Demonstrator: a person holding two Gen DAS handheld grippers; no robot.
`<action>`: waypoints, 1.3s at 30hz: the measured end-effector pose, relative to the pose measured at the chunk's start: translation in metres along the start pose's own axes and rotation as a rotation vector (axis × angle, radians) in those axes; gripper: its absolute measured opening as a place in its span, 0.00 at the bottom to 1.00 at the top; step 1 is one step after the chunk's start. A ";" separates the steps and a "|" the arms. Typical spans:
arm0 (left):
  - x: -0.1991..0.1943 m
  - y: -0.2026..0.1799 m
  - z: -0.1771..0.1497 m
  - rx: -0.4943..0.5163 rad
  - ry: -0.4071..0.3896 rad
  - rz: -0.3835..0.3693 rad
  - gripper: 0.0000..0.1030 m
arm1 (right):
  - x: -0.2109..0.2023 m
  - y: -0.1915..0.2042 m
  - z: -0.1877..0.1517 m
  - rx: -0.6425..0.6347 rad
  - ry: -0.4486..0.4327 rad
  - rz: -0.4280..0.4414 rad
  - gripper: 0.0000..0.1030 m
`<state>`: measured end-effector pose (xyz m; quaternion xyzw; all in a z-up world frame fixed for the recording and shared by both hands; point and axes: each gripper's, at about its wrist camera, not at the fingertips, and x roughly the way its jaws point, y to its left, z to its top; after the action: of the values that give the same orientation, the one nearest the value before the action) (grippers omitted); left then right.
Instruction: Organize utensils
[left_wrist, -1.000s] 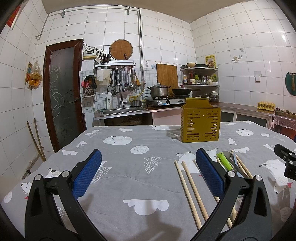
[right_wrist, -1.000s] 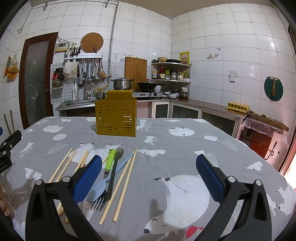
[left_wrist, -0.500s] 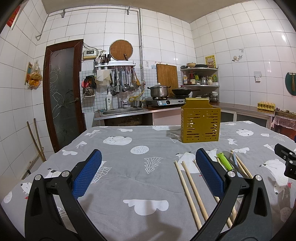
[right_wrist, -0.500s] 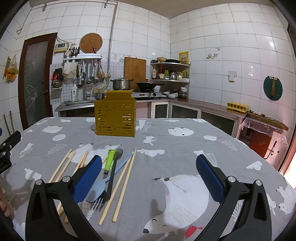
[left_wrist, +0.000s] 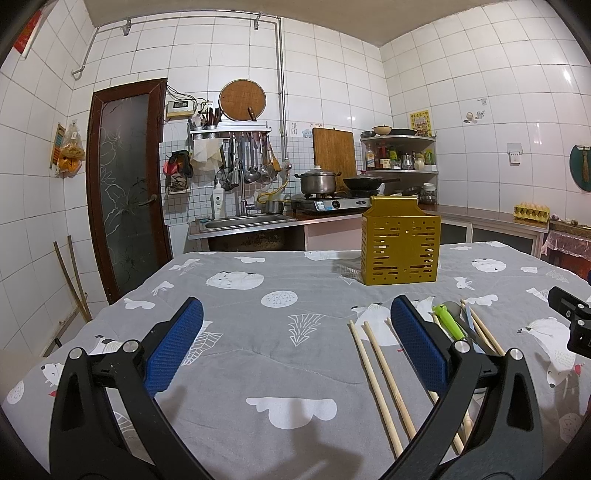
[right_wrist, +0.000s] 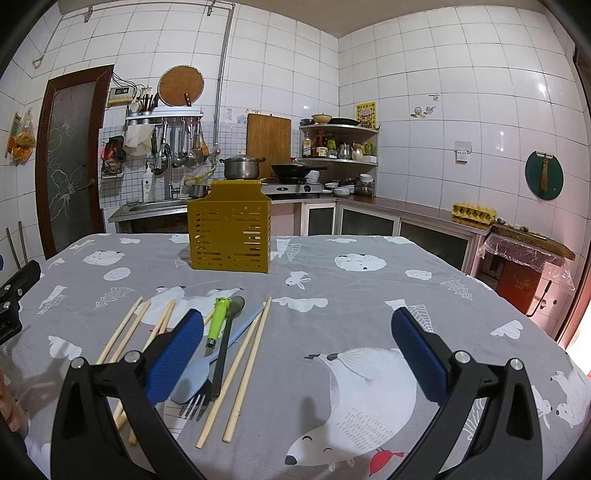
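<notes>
A yellow slotted utensil holder (right_wrist: 229, 230) stands upright on the grey patterned tablecloth (right_wrist: 332, 295); it also shows in the left wrist view (left_wrist: 402, 244). In front of it lie several wooden chopsticks (right_wrist: 244, 363), a green-handled tool (right_wrist: 218, 320), a black-handled fork (right_wrist: 223, 354) and a pale blue spoon (right_wrist: 207, 373). My right gripper (right_wrist: 297, 354) is open and empty, to the right of the pile, its left finger over part of it. My left gripper (left_wrist: 295, 347) is open and empty, left of the chopsticks (left_wrist: 380, 373).
The table's far edge faces a kitchen counter with a sink (left_wrist: 243, 221), a pot on a stove (left_wrist: 317, 182) and a door (left_wrist: 125, 184) at the left. A low cabinet (right_wrist: 524, 273) stands off the table's right side.
The right wrist view has drifted slightly, so the holder sits a little further left in it. The left gripper and the utensils have not moved.
</notes>
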<state>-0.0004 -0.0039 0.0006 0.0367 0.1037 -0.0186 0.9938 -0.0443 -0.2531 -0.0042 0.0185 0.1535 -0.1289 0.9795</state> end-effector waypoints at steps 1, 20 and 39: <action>0.000 0.000 0.000 -0.001 0.000 0.000 0.95 | 0.000 0.000 0.000 0.000 0.000 0.000 0.96; 0.009 0.008 0.000 -0.042 0.055 0.005 0.95 | -0.004 0.006 0.002 -0.029 -0.008 -0.012 0.96; 0.058 -0.008 0.018 0.011 0.233 -0.006 0.95 | 0.042 0.000 0.012 0.021 0.173 0.018 0.96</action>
<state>0.0600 -0.0150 0.0051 0.0437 0.2183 -0.0179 0.9747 -0.0020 -0.2647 -0.0055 0.0411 0.2362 -0.1194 0.9635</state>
